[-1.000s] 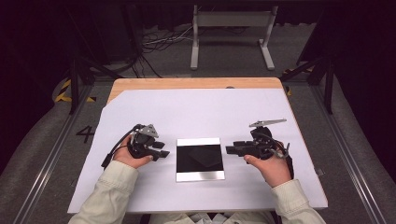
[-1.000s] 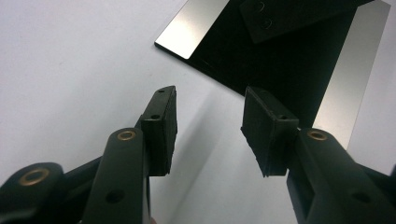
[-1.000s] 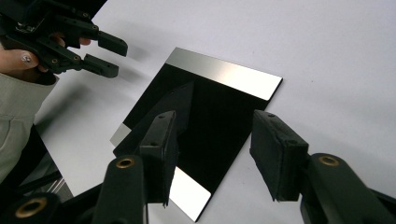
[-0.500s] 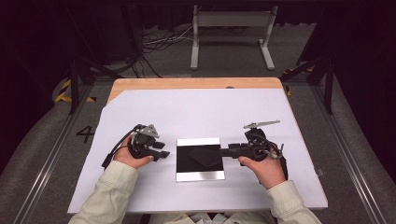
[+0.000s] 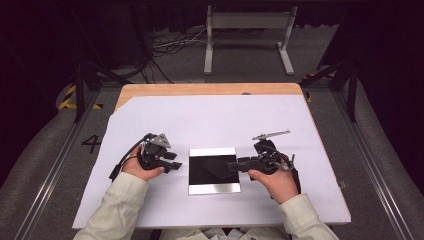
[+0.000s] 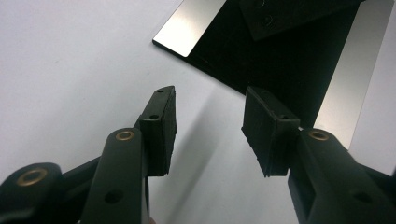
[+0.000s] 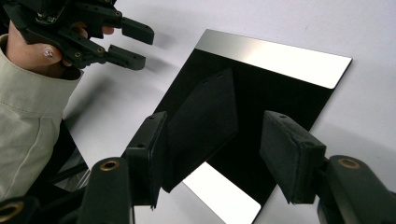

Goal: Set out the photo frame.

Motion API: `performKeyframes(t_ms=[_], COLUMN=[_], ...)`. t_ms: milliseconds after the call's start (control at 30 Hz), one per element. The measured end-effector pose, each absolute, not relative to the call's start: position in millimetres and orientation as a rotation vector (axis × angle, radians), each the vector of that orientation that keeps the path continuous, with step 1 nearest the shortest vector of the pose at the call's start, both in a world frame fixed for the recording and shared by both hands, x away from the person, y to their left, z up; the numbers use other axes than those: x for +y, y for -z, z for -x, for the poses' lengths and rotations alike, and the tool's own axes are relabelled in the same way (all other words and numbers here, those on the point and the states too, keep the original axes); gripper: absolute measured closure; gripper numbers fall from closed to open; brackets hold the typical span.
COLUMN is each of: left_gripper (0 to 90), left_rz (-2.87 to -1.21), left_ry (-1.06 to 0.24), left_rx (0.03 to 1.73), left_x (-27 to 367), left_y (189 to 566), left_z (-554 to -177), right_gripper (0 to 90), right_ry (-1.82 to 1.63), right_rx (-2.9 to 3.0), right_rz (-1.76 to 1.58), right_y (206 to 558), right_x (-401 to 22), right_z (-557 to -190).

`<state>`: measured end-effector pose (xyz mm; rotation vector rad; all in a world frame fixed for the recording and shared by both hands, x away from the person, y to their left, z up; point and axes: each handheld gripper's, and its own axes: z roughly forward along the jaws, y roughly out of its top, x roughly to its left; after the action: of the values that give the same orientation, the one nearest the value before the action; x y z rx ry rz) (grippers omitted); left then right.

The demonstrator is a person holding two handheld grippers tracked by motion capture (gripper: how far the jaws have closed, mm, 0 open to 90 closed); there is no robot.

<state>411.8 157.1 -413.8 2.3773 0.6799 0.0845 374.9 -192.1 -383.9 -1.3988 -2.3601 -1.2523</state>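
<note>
A square mirror-like plate (image 5: 210, 175) lies flat on the white sheet; its face reflects black, with bright bands along the far and near edges. My left gripper (image 5: 175, 163) rests just left of it, jaws open and empty, with the plate's corner (image 6: 191, 28) ahead of the tips (image 6: 210, 93). My right gripper (image 5: 233, 165) reaches over the plate's right edge. Its jaws have just been opening and stand wide (image 7: 215, 116), pressing on nothing. The plate (image 7: 280, 60) lies beyond them, and a dark jaw-like reflection shows on it. The left gripper (image 7: 144, 46) appears farther off.
The white sheet (image 5: 200, 115) covers most of a wooden table, whose far edge (image 5: 200, 89) shows bare wood. A metal stand (image 5: 247, 30) and cables lie on the floor behind. Rails run along the floor on both sides.
My right gripper has slid left until its tips are over the plate's right edge, and its jaws have opened wider. The left gripper and the plate have stayed put.
</note>
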Motion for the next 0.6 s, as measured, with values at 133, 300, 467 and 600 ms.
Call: performKeyframes(t_ms=[133, 300, 467, 600], left_gripper=[55.0, 55.0, 55.0, 55.0], left_rz=[-2.377, -2.379, -2.38, -2.381], left_ry=[-0.085, -0.082, -0.084, -0.085], left_rx=[0.68, 0.682, 0.682, 0.68], left_x=[157.2, 156.6, 156.6, 156.5], left_y=[413.8, 414.3, 414.3, 414.4], left_z=[-411.8, -411.8, -411.9, -412.1], right_gripper=[41.6, 41.7, 42.4, 44.4], right_ry=[1.253, 1.244, 1.231, 1.203], right_rx=[-2.36, -2.353, -2.336, -2.305], right_rz=[1.392, 1.386, 1.377, 1.39], right_y=[386.7, 389.7, 393.0, 395.1], right_x=[-188.9, -185.5, -180.4, -178.9], right_z=[-375.3, -375.9, -376.7, -377.7])
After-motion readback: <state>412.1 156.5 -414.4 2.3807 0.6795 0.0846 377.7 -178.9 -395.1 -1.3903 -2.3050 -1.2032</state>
